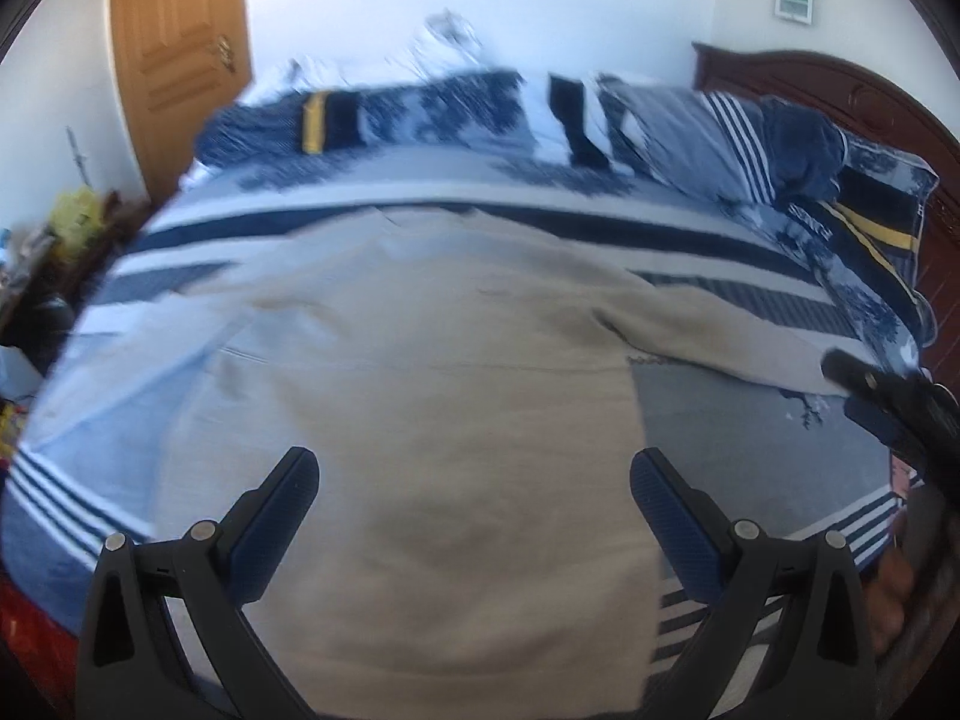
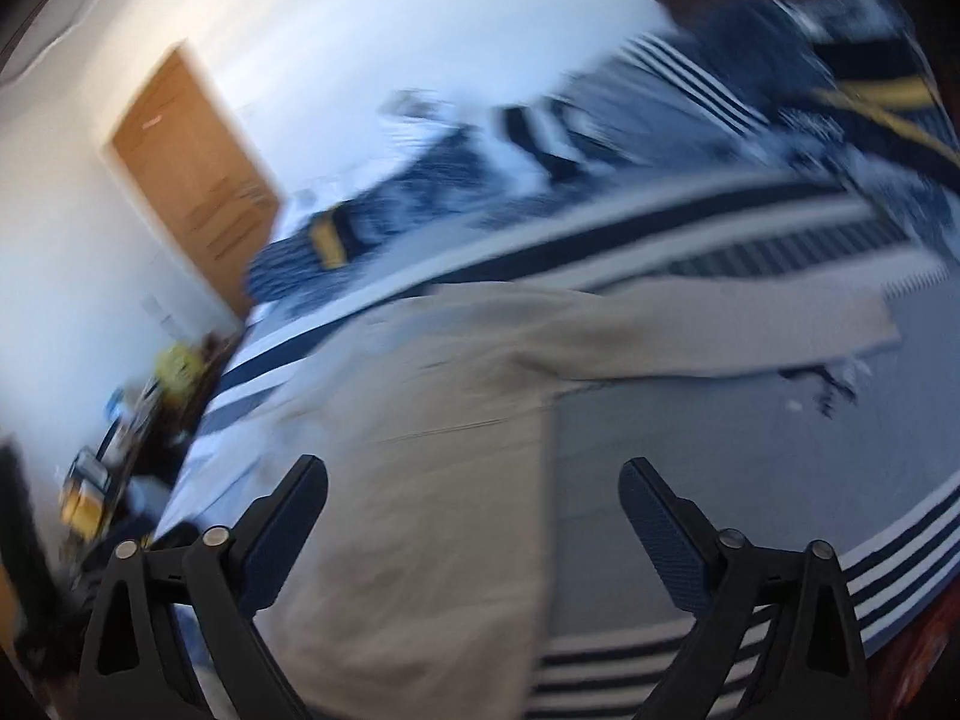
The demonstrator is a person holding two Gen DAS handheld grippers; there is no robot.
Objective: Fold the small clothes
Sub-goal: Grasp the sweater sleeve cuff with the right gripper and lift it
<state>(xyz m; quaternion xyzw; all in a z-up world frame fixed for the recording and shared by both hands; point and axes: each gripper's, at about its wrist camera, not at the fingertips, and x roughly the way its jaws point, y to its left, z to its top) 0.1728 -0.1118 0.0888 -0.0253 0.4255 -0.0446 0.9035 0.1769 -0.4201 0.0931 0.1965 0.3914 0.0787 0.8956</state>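
A beige long-sleeved top (image 1: 432,396) lies spread flat on the bed, body toward me, one sleeve (image 1: 708,330) stretched out to the right. My left gripper (image 1: 474,480) hovers open and empty above the lower body of the top. My right gripper (image 2: 474,489) is open and empty above the top's right edge (image 2: 540,480); the view is blurred. The top (image 2: 420,480) and its sleeve (image 2: 750,324) show there too. The right gripper also appears at the right edge of the left wrist view (image 1: 888,396).
The bed has a blue, white and navy striped cover (image 1: 750,420). Pillows and a folded quilt (image 1: 780,144) lie at the far side by a dark wooden headboard (image 1: 840,78). A wooden door (image 1: 180,60) and a cluttered stand (image 1: 66,228) are at the left.
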